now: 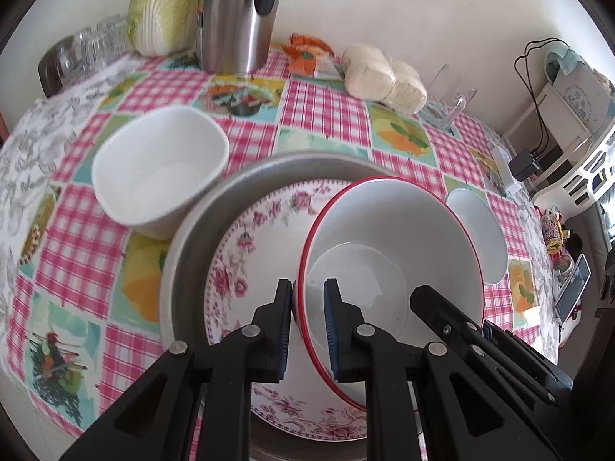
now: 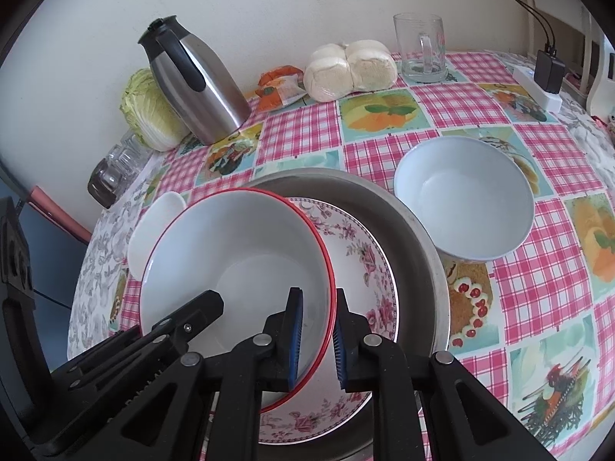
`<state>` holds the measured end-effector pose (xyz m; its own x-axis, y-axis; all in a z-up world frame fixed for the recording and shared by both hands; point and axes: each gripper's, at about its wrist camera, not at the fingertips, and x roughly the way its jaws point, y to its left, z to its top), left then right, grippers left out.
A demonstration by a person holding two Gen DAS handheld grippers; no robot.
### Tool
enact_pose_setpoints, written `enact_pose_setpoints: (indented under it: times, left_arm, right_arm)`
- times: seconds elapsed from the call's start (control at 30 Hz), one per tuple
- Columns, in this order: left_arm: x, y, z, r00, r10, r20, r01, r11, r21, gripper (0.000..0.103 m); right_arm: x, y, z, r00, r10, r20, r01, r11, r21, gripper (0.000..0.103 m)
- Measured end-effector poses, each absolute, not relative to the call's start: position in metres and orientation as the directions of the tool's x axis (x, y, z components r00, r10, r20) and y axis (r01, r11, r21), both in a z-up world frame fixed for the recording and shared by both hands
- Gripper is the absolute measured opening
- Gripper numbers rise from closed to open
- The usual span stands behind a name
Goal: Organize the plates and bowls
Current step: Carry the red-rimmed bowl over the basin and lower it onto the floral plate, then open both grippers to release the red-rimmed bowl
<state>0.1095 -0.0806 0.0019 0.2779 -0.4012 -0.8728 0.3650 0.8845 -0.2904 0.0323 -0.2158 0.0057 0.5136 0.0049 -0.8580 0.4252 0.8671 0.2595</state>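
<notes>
A red-rimmed white bowl [image 1: 392, 253] [image 2: 238, 269] sits in a pink floral plate [image 1: 253, 246] [image 2: 361, 253], which lies in a grey metal pan [image 1: 215, 207] [image 2: 415, 230]. My left gripper [image 1: 307, 303] is closed on the bowl's left rim, one finger inside and one outside. My right gripper [image 2: 319, 315] is closed on the bowl's right rim the same way. A square white bowl [image 1: 161, 161] [image 2: 157, 223] stands left of the pan. A round white bowl [image 1: 480, 238] [image 2: 465, 196] stands right of it.
On the checked tablecloth, along the wall, stand a steel thermos jug [image 1: 238, 15] [image 2: 196, 80], a cabbage [image 1: 165, 4] [image 2: 150, 111], small glasses [image 1: 84, 53] [image 2: 115, 169], wrapped bread rolls [image 1: 384, 73] [image 2: 349, 69] and a glass mug [image 2: 423, 46]. A power strip [image 2: 538, 84] lies at the right edge.
</notes>
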Motion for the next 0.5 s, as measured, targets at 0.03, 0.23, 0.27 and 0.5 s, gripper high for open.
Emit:
enact_pose_setpoints:
  times: [0.03, 0.23, 0.27, 0.5]
  left_arm:
    - [0.1098, -0.0814, -0.0009, 0.272, -0.399, -0.876, 0.363, 0.885, -0.291, 0.015]
    - [0.1129, -0.0824, -0.006, 0.254, -0.414, -0.874, 0.351, 0.882, -0.315, 0.017]
    - [0.1134, -0.0821, -0.0064, 0.252, -0.415, -0.874, 0.346, 0.882, -0.319, 0.017]
    - [0.1172, -0.0789, -0.008, 0.239, -0.413, -0.879, 0.324, 0.887, -0.329, 0.017]
  right_arm:
    - [0.0328, -0.2167, 0.0033, 0.507, 0.003, -0.862, 0.429, 0.866, 0.256, 0.017]
    - [0.0331, -0.2195, 0.0001, 0.515, 0.006, -0.857, 0.428, 0.865, 0.263, 0.022]
    - [0.0337, -0.2194, -0.0001, 0.516, 0.006, -0.856, 0.428, 0.865, 0.264, 0.022]
    - [0.0359, -0.2181, -0.0002, 0.526, 0.014, -0.85, 0.422, 0.864, 0.275, 0.024]
